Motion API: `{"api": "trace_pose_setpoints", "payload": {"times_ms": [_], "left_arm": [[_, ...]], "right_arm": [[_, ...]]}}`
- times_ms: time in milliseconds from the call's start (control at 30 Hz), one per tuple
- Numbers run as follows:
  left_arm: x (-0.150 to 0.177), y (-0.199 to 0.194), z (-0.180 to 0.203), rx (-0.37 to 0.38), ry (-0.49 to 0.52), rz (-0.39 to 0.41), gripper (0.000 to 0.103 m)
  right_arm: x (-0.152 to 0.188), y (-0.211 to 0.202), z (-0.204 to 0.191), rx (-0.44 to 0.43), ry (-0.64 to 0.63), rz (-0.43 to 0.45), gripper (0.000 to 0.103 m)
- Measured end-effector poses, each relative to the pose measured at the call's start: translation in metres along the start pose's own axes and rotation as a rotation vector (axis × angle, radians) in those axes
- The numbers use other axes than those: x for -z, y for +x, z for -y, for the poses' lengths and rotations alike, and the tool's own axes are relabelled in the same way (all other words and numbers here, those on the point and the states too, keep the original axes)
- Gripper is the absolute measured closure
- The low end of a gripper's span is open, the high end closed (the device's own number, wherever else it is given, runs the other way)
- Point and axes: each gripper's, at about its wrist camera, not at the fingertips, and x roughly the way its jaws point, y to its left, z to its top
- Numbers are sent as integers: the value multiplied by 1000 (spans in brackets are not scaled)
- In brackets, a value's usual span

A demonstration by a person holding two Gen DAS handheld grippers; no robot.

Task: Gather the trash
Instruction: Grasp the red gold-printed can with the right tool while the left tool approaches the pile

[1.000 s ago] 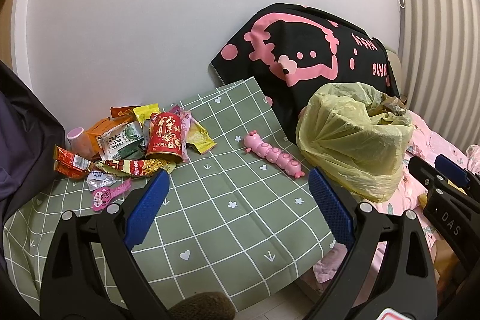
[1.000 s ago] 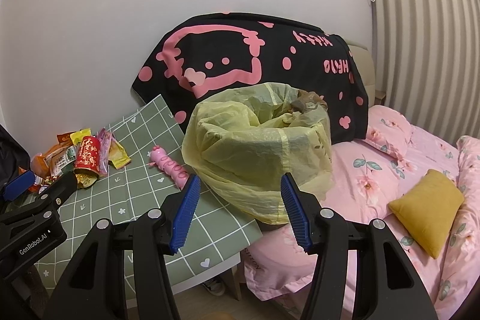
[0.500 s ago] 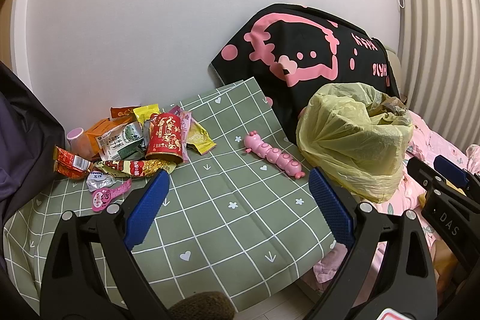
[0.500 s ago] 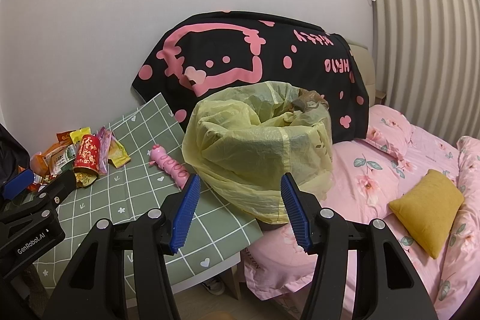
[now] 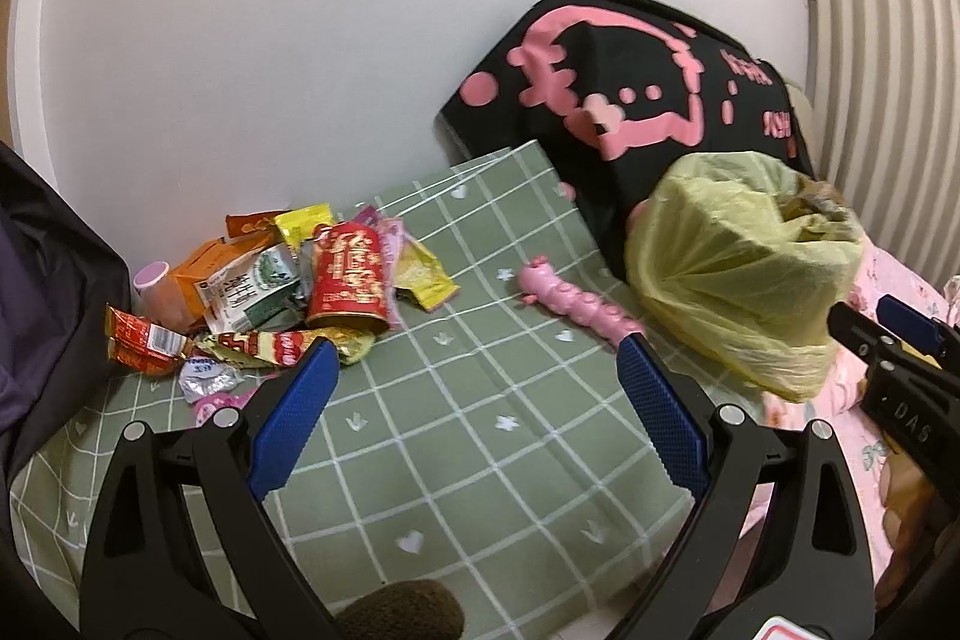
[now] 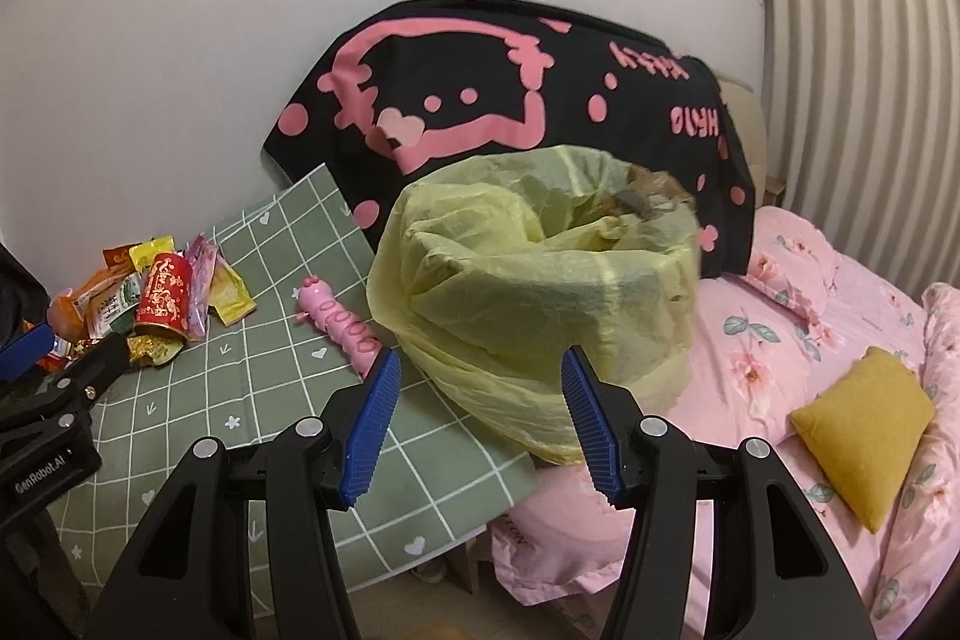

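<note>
A heap of snack wrappers [image 5: 264,292] with a red paper cup [image 5: 348,280] lies at the back left of the green checked table [image 5: 468,436]; in the right wrist view the heap [image 6: 138,298] is far left. A bin lined with a yellow bag [image 6: 540,298] stands on the bed beside the table; from the left wrist the yellow bag [image 5: 744,268] is at right. My left gripper [image 5: 474,358] is open, low over the table, near the heap. My right gripper [image 6: 480,358] is open just before the bag, holding nothing.
A pink caterpillar toy [image 5: 576,307] lies on the table between heap and bag. A black blanket with pink print [image 6: 510,99] hangs behind. The pink floral bed [image 6: 810,340] carries a mustard cushion [image 6: 864,424]. Dark cloth [image 5: 48,280] borders the table's left side.
Both views have shifted only slightly; the heap and the bag sit a little lower and nearer. Both grippers stay open and empty.
</note>
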Motion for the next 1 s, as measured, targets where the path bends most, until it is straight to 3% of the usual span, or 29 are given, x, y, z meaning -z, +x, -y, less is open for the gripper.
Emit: {"api": "trace_pose_setpoints", "payload": {"times_ms": [200,400,533,833,1000], "left_arm": [[-7,34,-56,-62,-27,-28,14],[-22,64,-143,-137,-173,-37,13],[-33,78,-191,-216,-203,-38,9],[-16,78,-245,-258,-386,-100,9],[5,70,-246,-335,-416,-92,10]], "right_arm": [[-13,35,-33,-47,-43,-38,50],[-27,74,-84,-130,-113,-71,50],[-35,97,-117,-198,-151,-100,50],[-65,153,-220,-506,-181,-178,50],[-65,185,-279,-539,-257,-237,50]]}}
